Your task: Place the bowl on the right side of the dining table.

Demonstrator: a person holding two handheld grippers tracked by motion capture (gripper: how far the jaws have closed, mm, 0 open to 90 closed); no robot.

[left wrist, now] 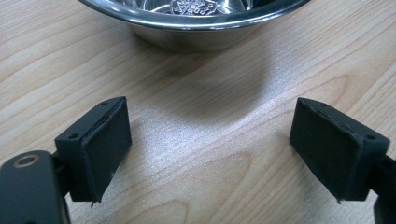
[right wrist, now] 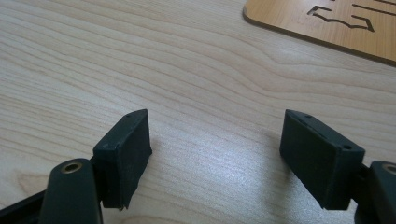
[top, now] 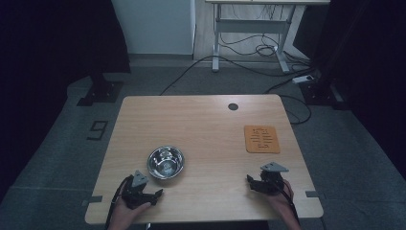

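Note:
A shiny steel bowl stands on the wooden table, left of centre near the front; its rim fills the top of the left gripper view. My left gripper rests low at the front left, just short of the bowl, jaws open wide with bare wood between them. An orange-brown wooden mat with cut-out slots lies at the right; its corner appears in the right gripper view. My right gripper sits at the front right, below the mat, open and holding nothing.
A dark round grommet hole sits near the table's far edge. Beyond the table are grey carpet, loose cables and the white legs of another desk. Black stand bases flank the far corners.

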